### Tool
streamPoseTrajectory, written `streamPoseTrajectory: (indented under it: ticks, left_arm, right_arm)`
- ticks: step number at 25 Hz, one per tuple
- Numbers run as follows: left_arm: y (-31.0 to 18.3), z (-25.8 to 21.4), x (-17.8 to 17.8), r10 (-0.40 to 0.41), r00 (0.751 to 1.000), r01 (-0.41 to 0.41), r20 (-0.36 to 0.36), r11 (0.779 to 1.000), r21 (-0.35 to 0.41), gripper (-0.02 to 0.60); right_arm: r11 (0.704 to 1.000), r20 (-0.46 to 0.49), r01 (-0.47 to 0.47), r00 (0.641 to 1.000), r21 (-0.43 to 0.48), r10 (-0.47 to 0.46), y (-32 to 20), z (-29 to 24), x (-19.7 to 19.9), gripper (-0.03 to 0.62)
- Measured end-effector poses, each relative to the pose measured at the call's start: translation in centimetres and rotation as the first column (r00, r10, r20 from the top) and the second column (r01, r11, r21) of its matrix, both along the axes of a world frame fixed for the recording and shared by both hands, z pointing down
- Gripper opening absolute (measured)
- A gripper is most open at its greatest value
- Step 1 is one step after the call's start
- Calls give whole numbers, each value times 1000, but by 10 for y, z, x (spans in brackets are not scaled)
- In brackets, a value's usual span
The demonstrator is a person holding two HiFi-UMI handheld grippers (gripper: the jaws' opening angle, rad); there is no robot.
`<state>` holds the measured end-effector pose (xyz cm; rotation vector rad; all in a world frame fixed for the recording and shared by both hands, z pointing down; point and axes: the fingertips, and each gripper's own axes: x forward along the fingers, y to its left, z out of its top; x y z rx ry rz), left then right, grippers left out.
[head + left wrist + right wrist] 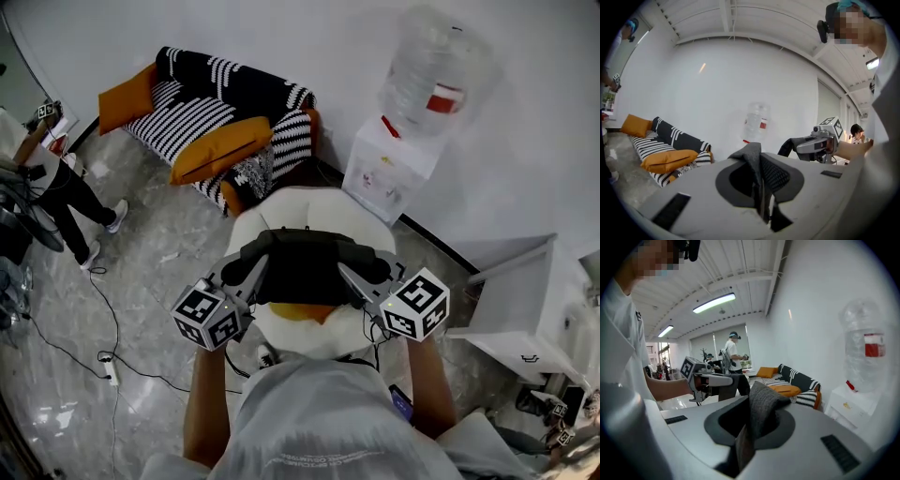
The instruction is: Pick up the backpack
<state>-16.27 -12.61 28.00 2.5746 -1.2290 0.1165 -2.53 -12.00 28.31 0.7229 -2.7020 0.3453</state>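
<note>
The dark backpack (pixel 305 265) hangs lifted between both grippers, above a white round seat (pixel 281 211); an orange part shows at its lower edge. My left gripper (pixel 253 269) is shut on a grey fabric strap (pixel 754 161) at the bag's left side, the strap bunched between the jaws. My right gripper (pixel 352 275) is shut on the other strap (pixel 764 408) at the right side. The left gripper view shows the right gripper (pixel 808 145) across from it, clamped on dark fabric. In the right gripper view the left gripper (pixel 710 380) appears the same way.
A black-and-white striped sofa (pixel 225 112) with orange cushions stands at the back left. A water dispenser (pixel 389 164) with a bottle (pixel 431 70) stands against the wall. A white table (pixel 525 300) is at the right. A person (pixel 56 178) stands at far left; cables (pixel 103 356) cross the floor.
</note>
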Motion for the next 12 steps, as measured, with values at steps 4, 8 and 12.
streamPoseTrajectory:
  ticks: [4, 8, 12]
  left_arm:
    - [-9, -18, 1, -1, 1000, 2, -6, 1000, 21, 44]
    - [-14, -27, 8, 3, 1000, -3, 4, 999, 35, 44]
    - [-11, -38, 8, 10, 1000, -11, 11, 998, 58, 44]
  right_arm:
    - [999, 5, -12, 1000, 35, 11, -13, -16, 1, 32]
    - [999, 13, -28, 1000, 35, 27, -20, -26, 6, 32]
    - [998, 15, -27, 1000, 55, 26, -22, -39, 5, 32]
